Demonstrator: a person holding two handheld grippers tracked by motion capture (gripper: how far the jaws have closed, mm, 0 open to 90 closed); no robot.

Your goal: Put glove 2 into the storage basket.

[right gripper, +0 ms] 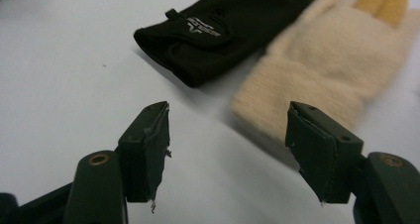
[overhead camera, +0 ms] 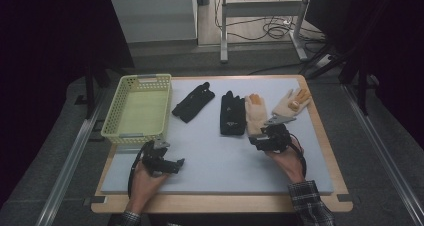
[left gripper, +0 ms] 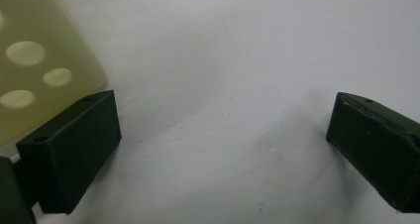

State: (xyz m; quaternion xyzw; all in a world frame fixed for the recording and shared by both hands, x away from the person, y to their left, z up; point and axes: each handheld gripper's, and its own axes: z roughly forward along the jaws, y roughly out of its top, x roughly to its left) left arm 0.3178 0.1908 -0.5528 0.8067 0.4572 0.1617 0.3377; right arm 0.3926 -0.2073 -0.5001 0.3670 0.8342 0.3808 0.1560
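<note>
Four gloves lie in a row on the white table top (overhead camera: 220, 161): a black glove (overhead camera: 193, 103), a second black glove (overhead camera: 232, 113), a cream glove (overhead camera: 255, 113) with orange fingertips, and another cream glove (overhead camera: 292, 102) at the far right. My right gripper (overhead camera: 256, 140) sits just in front of the cream glove's cuff. In the right gripper view it (right gripper: 228, 144) stands open and empty, with the cream glove (right gripper: 327, 70) and the black glove (right gripper: 233, 26) just ahead. My left gripper (overhead camera: 178, 163) rests near the front left, open (left gripper: 223, 149) over bare table.
A pale yellow-green perforated basket (overhead camera: 111, 117) stands at the table's back left, and its corner (left gripper: 39, 70) is close beside my left gripper. The table's wooden edge (overhead camera: 220, 203) runs along the front. Table legs and cables lie on the floor beyond.
</note>
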